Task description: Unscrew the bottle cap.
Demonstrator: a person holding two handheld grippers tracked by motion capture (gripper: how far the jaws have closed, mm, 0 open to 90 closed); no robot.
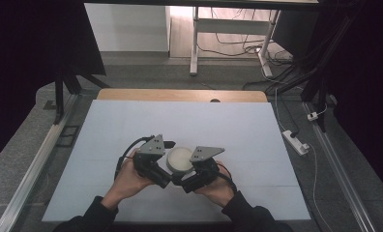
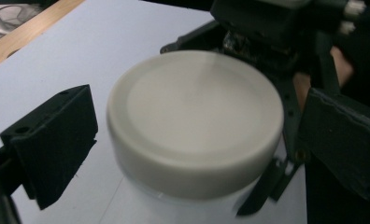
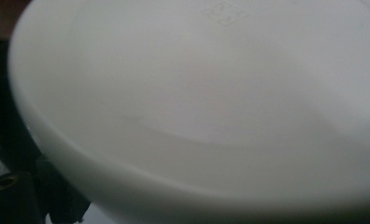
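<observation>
Jar [image 1: 180, 160] on table [image 1: 131, 125], between left gripper [image 1: 166, 159] and right gripper [image 1: 193, 166]

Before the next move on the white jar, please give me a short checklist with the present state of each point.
1. White jar stands on the table: ok.
2. Lid sits on the jar: ok.
3. Left tool has its jaws either side of the lid: ok.
4. Left jaws touch the lid: not ok, gaps show.
5. Right tool is close to the jar: ok.
6. Right tool's grip on the jar: cannot tell.
</observation>
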